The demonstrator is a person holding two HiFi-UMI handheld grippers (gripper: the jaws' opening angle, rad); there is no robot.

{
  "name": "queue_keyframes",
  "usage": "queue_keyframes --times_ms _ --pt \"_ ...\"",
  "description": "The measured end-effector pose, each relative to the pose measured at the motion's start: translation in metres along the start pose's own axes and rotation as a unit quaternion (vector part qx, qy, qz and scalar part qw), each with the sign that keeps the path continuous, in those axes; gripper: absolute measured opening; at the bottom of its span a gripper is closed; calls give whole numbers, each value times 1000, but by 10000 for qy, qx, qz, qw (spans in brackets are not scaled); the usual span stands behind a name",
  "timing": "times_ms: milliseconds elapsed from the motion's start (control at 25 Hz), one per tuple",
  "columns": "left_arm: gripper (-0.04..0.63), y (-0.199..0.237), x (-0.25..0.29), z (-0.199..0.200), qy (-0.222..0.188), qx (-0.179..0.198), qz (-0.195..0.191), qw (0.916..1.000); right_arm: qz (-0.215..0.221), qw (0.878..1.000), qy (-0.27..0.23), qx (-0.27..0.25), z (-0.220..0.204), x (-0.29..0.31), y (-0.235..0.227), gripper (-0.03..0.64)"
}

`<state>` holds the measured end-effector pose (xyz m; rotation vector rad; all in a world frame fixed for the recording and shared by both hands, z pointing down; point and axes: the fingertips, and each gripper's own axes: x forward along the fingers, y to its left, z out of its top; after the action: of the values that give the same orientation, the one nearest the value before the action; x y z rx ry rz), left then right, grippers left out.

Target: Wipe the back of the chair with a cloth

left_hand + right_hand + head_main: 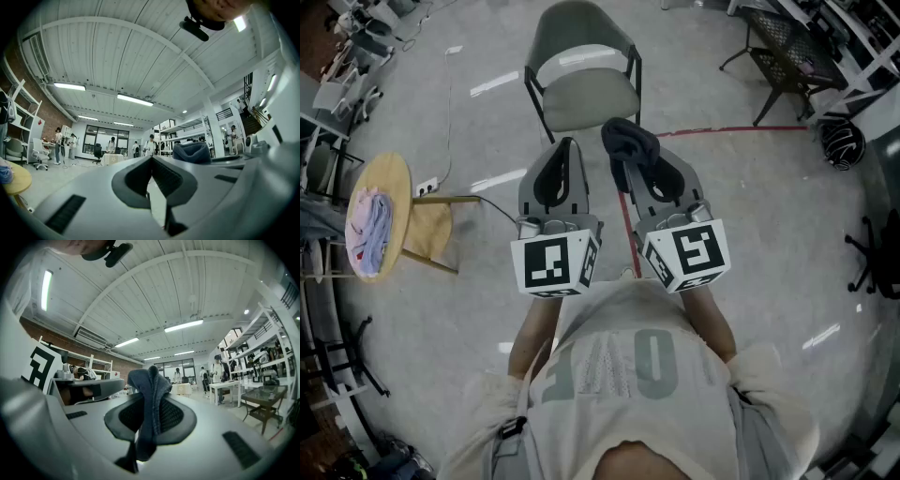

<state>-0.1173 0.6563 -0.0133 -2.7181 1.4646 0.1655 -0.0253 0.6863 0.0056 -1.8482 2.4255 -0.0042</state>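
The cloth (630, 141) is dark and bunched up. Your right gripper (150, 404) is pinching it tight, and most of it puffs out past the tips. Your left gripper (567, 148) is squeezed closed with nothing in it. Both are held up in front of your chest, side by side, and neither one touches the chair.

The pinch looks small. I think the cloth could slide out when you rub hard, and then the bare gripper would scrape the chair. So rub with the puffy part, not the hard tips.

The chair (581, 94) stands on the floor just ahead, facing you. Its back (581, 33) is on the far side, so the seat is in your way. If you lean over the seat, you may bump it. The chair looks light, so a strong push could make it slide or tip. Your empty gripper could hold it steady.

Farther left, a cable (450, 112) lies on the floor and runs to a plug box (427, 187) near the round bench (394, 169). If you walk around that side, your foot could catch it.
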Motion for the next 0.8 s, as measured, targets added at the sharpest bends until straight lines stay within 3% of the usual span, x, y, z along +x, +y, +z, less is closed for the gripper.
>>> queue_keyframes --times_ms 560,800 --pt "15 8 6 -18 174 -44 226 9996 36 10000 -53 -50 -8 7 -15 58" --pt "15 18 12 -24 317 13 417 9986 45 9998 32 191 -14 9 -28 59"
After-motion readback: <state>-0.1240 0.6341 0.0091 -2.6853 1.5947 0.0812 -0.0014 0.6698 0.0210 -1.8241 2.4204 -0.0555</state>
